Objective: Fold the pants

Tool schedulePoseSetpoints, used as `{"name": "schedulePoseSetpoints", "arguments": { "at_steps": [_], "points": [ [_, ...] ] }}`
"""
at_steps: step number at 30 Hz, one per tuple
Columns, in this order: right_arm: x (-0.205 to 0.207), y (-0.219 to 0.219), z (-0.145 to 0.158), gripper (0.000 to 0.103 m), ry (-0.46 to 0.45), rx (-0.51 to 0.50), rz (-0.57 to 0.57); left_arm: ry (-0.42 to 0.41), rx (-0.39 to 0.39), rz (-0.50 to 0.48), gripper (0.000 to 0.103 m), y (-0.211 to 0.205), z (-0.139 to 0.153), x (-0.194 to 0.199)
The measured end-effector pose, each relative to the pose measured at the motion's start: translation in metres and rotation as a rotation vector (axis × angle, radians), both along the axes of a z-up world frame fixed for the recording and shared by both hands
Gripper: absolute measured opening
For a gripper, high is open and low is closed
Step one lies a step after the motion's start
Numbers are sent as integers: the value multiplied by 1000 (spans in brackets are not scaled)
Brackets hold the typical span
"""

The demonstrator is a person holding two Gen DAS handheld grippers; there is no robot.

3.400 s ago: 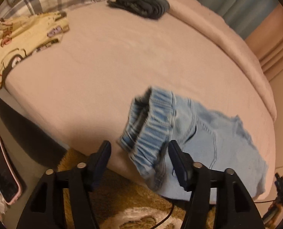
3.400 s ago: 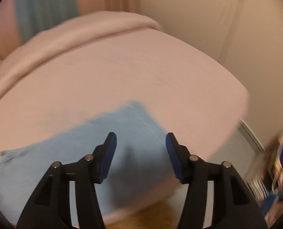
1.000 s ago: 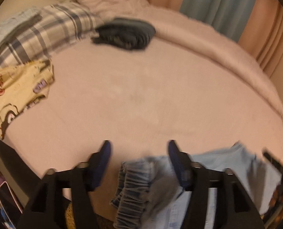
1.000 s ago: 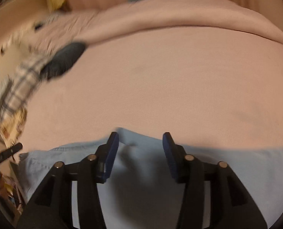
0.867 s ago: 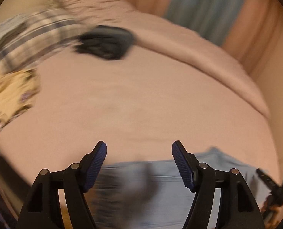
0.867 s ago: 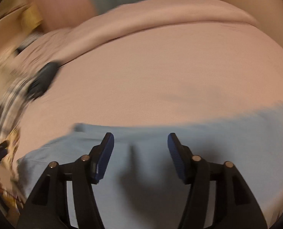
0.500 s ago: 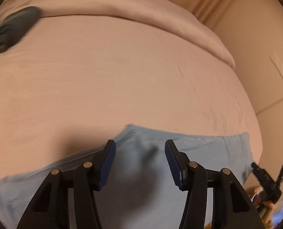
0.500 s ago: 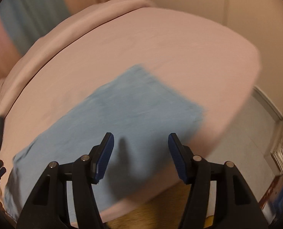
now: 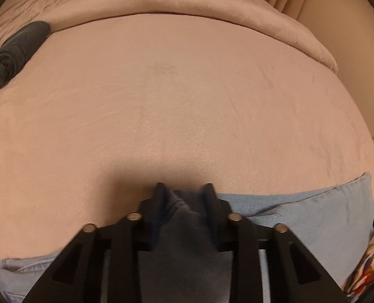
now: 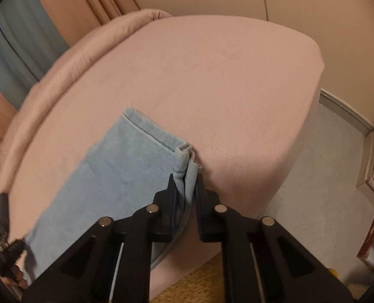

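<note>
Two claws are seen clamped on the light-blue pants, which are spread along the near edge of the pink bed. Bunched fabric is pinched by the just-closed left claw; the hem corner is gripped by the just-closed right claw.

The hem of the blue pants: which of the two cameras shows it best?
The right wrist view: the pants lie flat on the bed and the stitched hem runs clearly to the corner pinched by the right tool. The left wrist view shows only bunched cloth in the left tool, no clear hem.
</note>
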State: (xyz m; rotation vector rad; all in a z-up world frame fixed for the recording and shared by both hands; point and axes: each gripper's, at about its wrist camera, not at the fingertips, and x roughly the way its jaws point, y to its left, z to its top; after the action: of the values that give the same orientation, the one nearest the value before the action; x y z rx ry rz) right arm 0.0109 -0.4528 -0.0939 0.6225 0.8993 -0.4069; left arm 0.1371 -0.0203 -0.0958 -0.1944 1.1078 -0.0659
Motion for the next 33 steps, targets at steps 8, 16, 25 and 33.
{"name": "schedulePoseSetpoints", "arguments": {
  "at_steps": [8, 16, 25, 33],
  "points": [
    [-2, 1, 6, 11, -8, -10, -13, 36, -45, 9, 27, 13, -8, -3],
    [3, -2, -8, 13, 29, -2, -17, -47, -55, -28, 27, -5, 30, -21],
    [9, 3, -7, 14, 62, -61, 2, 19, -158, -245, 27, -68, 18, -58],
    [8, -1, -10, 23, 75, -69, 8, 81, -92, -287, 27, -98, -7, -62]
  ]
}}
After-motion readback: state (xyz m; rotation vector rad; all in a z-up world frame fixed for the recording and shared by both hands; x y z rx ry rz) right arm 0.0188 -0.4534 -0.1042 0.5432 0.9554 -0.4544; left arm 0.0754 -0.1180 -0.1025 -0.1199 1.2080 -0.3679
